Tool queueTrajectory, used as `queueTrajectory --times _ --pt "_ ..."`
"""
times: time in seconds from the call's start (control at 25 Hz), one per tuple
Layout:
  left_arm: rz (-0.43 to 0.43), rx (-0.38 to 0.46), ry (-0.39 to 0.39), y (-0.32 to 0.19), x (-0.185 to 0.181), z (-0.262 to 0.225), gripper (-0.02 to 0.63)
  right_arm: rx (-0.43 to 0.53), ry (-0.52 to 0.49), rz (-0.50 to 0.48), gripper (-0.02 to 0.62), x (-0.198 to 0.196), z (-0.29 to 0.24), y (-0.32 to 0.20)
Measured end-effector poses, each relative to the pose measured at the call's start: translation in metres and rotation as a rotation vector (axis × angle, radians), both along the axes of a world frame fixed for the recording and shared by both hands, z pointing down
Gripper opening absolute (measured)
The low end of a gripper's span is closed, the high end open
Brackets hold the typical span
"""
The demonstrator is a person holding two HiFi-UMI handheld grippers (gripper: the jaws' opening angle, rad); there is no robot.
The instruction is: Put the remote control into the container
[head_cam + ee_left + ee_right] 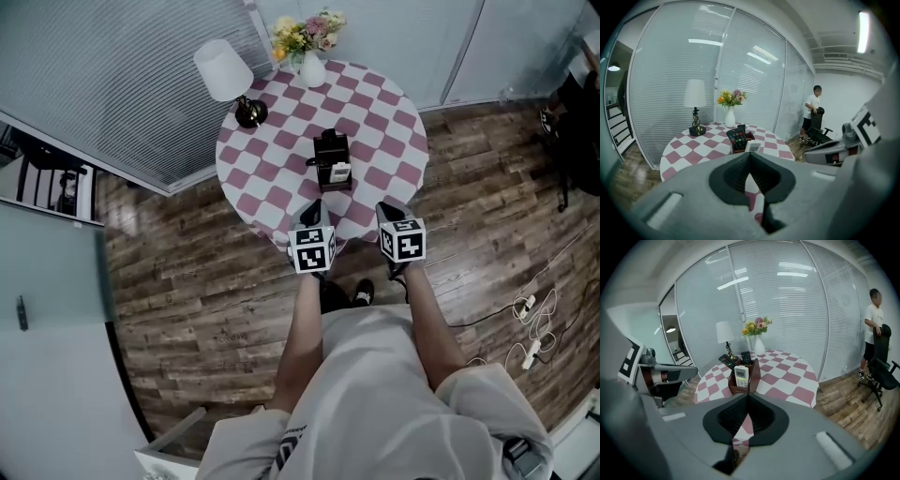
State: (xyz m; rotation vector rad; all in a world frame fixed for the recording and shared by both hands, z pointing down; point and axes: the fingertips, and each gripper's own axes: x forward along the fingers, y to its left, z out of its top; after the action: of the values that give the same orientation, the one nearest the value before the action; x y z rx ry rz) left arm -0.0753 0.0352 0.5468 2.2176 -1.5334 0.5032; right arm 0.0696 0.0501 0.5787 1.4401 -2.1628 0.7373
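Remote [741,376] in container [754,372]; L gripper [313,208], R gripper [392,210] fingers clenched, empty, at table [272,155] edge.

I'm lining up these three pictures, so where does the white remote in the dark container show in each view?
Head view: the white remote sits near the checked table's centre, above picture centre.
Left gripper view: white remote at picture centre, right of a black remote.
Right gripper view: white remote just left of centre, upright in the brown container's front.
Shared landmark: the white vase with flowers at the table's far edge.
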Motion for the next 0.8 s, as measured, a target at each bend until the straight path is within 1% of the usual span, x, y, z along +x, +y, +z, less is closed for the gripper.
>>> queueTrajectory --times 0.12,0.32,0.44,0.8 --pt "-0.009 -0.001 0.012 0.0021 -0.0022 -0.0008 0.005 0.005 0.007 -0.009 0.002 -0.0004 -0.0007 0.0005" --pt "0.017 -0.010 -0.015 0.0082 0.0003 0.0011 0.005 0.012 -0.004 0.005 0.000 0.0015 -0.0034 0.0034" --pt "0.004 -0.020 -0.003 0.0068 0.0025 0.0009 0.005 0.006 -0.008 -0.002 0.000 0.0010 -0.0032 0.0025" --pt "0.008 -0.014 -0.020 0.0091 0.0023 0.0001 0.005 -0.006 -0.030 -0.008 0.000 -0.0042 -0.0014 0.0039"
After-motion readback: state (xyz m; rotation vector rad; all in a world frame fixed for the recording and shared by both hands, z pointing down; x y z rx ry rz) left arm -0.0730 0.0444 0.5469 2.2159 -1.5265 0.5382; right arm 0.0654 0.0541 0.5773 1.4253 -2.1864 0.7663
